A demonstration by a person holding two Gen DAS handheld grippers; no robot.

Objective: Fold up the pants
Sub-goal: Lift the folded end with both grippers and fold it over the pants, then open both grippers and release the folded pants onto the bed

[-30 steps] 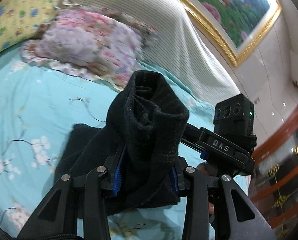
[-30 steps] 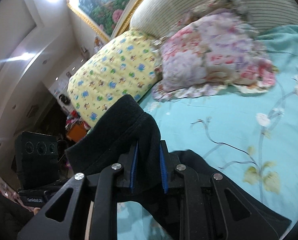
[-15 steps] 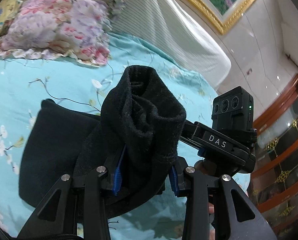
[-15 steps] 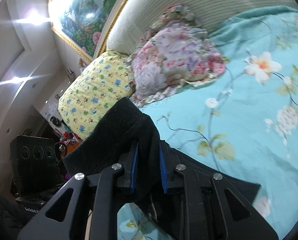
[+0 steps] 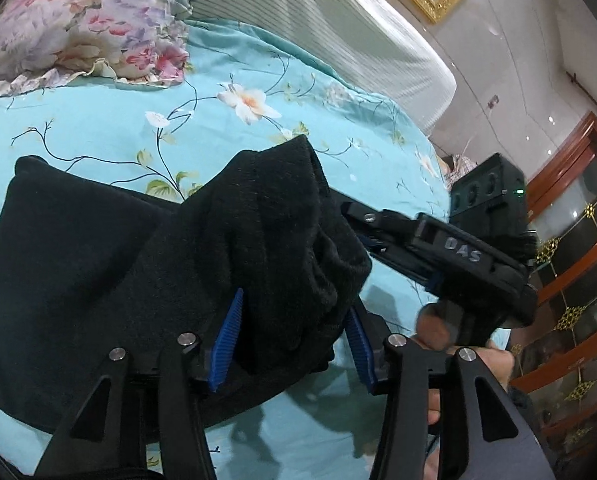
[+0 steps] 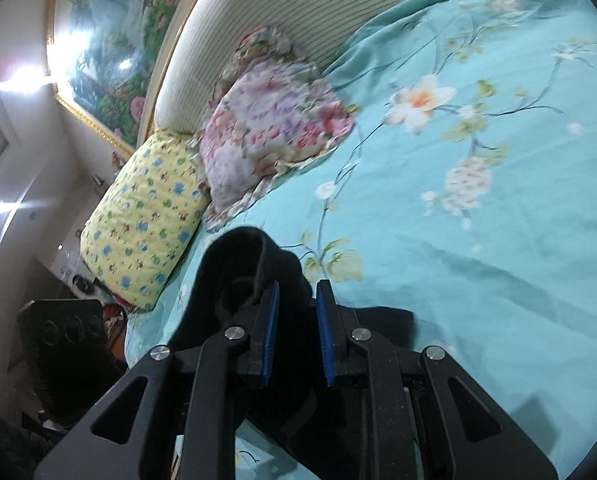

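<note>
The black pants (image 5: 98, 280) lie partly folded on the turquoise floral bedsheet (image 5: 98, 120). My left gripper (image 5: 292, 332) is shut on a bunched end of the pants, which rises between the blue pads (image 5: 226, 340). My right gripper (image 6: 296, 320) is shut on the other corner of the pants (image 6: 242, 268), the cloth bulging left of the blue pads (image 6: 270, 332). The right gripper also shows in the left wrist view (image 5: 450, 252), close beside the held bunch.
A floral pillow (image 5: 82, 24) and a yellow patterned pillow (image 6: 142, 220) lie at the head of the bed against the striped headboard (image 5: 338, 40). A wooden cabinet (image 5: 570, 280) stands to the right of the bed. A gold-framed painting (image 6: 110, 60) hangs above.
Both grippers have carried the held end of the pants forward and lower over the bed. The folded layer underneath now spreads wider on the sheet. Both grips are unchanged.
</note>
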